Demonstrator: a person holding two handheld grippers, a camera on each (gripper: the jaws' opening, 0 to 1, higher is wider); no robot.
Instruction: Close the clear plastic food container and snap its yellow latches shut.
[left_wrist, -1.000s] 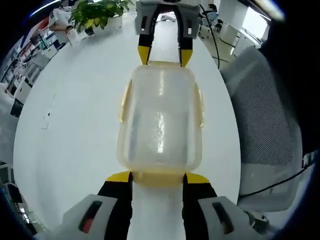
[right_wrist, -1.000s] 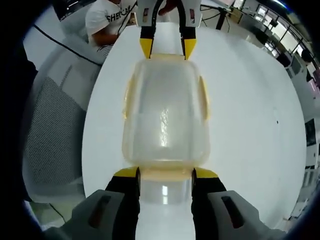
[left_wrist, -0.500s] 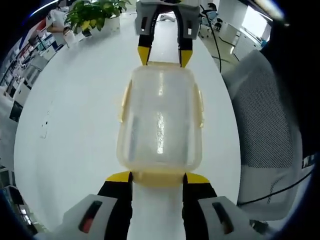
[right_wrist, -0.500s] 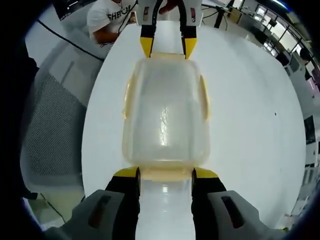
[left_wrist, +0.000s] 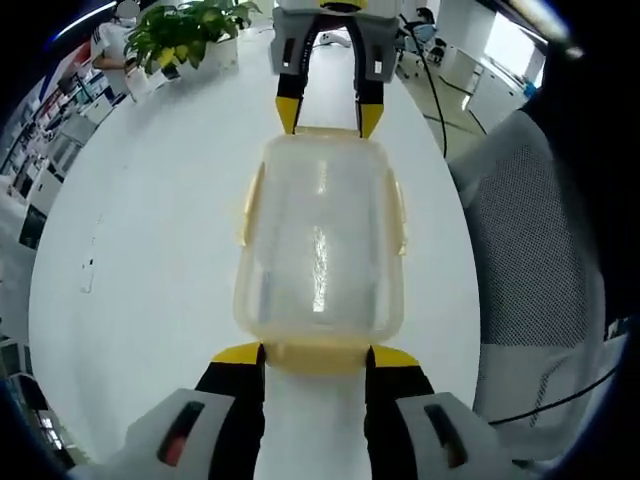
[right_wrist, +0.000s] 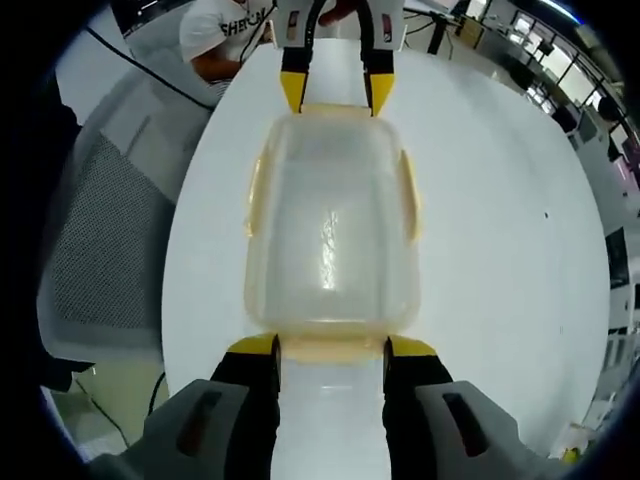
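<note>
A clear plastic food container (left_wrist: 320, 240) with its lid on lies lengthwise between my two grippers above the white table (left_wrist: 150, 250). Yellow side latches (left_wrist: 248, 205) lie flat against its long walls. My left gripper (left_wrist: 318, 355) is shut on the near end latch (left_wrist: 318, 350), which fills the gap between its jaws. My right gripper (left_wrist: 325, 115) grips the far end the same way. In the right gripper view the container (right_wrist: 330, 230) runs from my right gripper (right_wrist: 330, 348) to the left gripper (right_wrist: 335, 92), with a side latch (right_wrist: 408, 195) flat against each long wall.
A grey mesh chair (left_wrist: 530, 260) stands past the table's right edge, and a potted plant (left_wrist: 185, 25) sits at the far left. In the right gripper view the mesh chair (right_wrist: 100, 250) is at left and a person in a white shirt (right_wrist: 215, 35) sits beyond the table.
The background has drifted slightly in both views, so both cameras moved. The container keeps the same place between the two grippers, and both grips are unchanged.
</note>
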